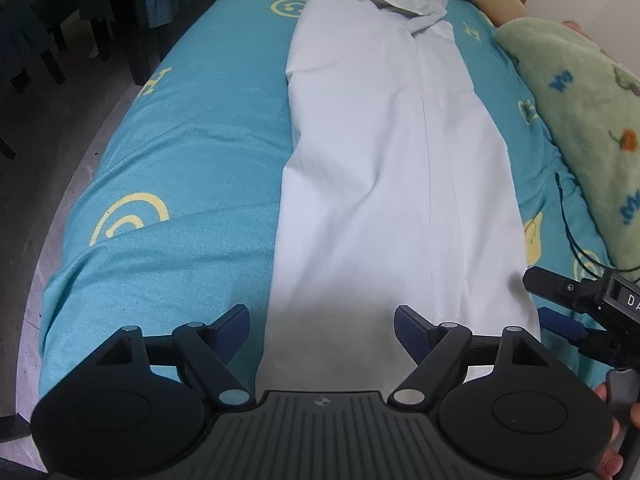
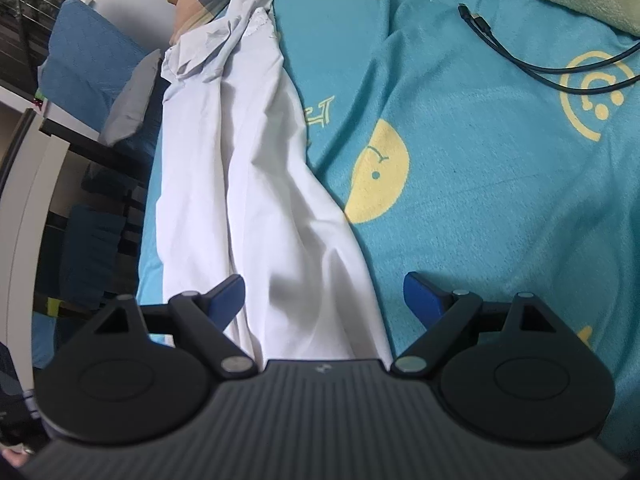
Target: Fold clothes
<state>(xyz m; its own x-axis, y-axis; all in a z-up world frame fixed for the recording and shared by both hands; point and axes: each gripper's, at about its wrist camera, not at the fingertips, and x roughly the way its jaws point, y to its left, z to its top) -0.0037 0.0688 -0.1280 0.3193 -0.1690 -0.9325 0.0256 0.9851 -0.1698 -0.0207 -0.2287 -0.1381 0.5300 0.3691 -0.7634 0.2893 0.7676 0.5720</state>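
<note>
Across the bed, the white shirt lay lengthwise, collar at the far end. You held your left claw and right claw wide apart over its near hem, gripping nothing.

I see a bed in turquoise smiley-print cover ahead of my tongs, grey floor left, dark chairs beyond.

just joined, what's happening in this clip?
A person holds a gripper in each hand over a white garment laid out lengthwise on a turquoise bedsheet. The left gripper and right gripper are both open at the near end of it, gripping nothing yet. A black cable lies off to the side.
</note>
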